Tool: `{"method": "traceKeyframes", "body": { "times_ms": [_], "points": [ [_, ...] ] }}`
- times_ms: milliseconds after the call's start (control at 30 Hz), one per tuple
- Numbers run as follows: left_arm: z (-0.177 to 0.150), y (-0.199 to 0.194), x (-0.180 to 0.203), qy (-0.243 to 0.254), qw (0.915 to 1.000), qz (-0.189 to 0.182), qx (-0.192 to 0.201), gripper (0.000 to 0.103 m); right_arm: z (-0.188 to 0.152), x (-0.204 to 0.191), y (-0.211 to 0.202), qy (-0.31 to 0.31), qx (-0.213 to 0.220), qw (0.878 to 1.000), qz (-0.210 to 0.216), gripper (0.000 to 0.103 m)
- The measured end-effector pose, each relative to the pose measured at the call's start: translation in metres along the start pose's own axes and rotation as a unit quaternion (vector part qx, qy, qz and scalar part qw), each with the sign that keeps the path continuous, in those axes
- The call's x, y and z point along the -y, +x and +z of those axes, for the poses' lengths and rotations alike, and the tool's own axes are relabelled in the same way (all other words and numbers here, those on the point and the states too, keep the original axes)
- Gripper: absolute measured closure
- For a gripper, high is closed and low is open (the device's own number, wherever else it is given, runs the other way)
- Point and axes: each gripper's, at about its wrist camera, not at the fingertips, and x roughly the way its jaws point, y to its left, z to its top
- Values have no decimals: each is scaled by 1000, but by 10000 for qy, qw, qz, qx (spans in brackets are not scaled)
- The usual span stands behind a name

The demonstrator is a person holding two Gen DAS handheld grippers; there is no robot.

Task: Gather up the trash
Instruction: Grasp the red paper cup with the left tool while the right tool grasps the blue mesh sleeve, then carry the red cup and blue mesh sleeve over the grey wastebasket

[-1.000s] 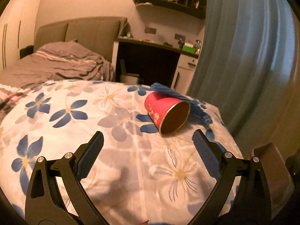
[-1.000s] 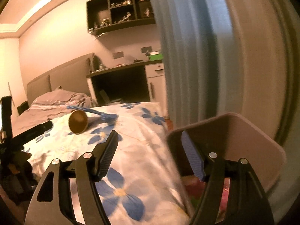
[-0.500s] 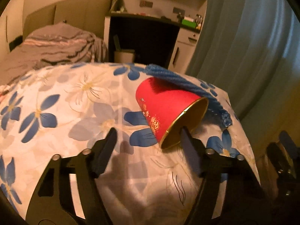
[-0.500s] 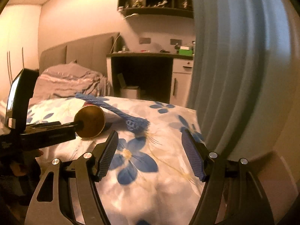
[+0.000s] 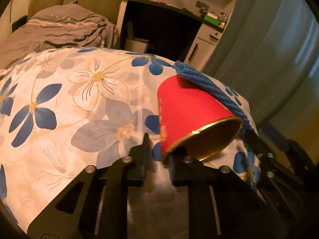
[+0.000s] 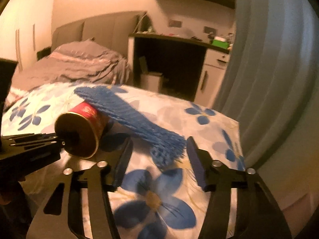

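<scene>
A red paper cup (image 5: 191, 111) with a gold inside lies on its side on the floral bedspread (image 5: 79, 103), mouth toward me. A blue foam net sleeve (image 6: 129, 115) lies slanted across the cup's top. My left gripper (image 5: 159, 155) is closing, its jaws pinching the cup's lower rim; in the right wrist view its tip (image 6: 59, 141) sits at the cup's (image 6: 83, 127) mouth. My right gripper (image 6: 159, 159) is also closing, with the sleeve's frayed near end between its fingers and gaps on both sides. It shows dark at the left wrist view's right edge (image 5: 267, 141).
The bed's corner drops off just right of the cup, by a pale curtain (image 5: 269, 39). Behind stand a desk (image 6: 169, 63) with a dark opening, a white bin (image 5: 136, 44) under it, a crumpled grey duvet (image 5: 59, 27) and the headboard.
My left gripper advanced to the cup and its jaws narrowed onto the rim. My right gripper swung from a brown bin over to the bed and up to the blue sleeve, jaws narrowing.
</scene>
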Motion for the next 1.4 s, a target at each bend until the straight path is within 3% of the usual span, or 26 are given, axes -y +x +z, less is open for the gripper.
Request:
{"method": "traceKeyframes", "body": {
  "times_ms": [167, 267, 467, 633, 967, 1400],
  "points": [
    [-2, 3, -5, -89, 9998, -158, -5, 95, 3, -6, 22, -178, -324, 9993, 76, 89],
    [-4, 4, -9, -163, 9993, -322, -8, 97, 0, -5, 19, -126, -274, 9995, 106, 97],
    [-8, 0, -14, -275, 9980, -558, 107, 99, -9, 8, -16, 455, 109, 9984, 328, 98],
    [-12, -21, -18, -371, 9955, -675, 545, 99, -30, 10, -59, 725, 418, 9962, 252, 98],
    [-53, -99, 8, 283, 9920, -198, 1216, 99, -88, 29, -155, 1349, 939, 9864, 55, 98],
    [-107, -155, 34, 524, 9891, -225, 1356, 99, -148, 52, -236, 1952, 1223, 9721, -433, 98]
  ]
}}
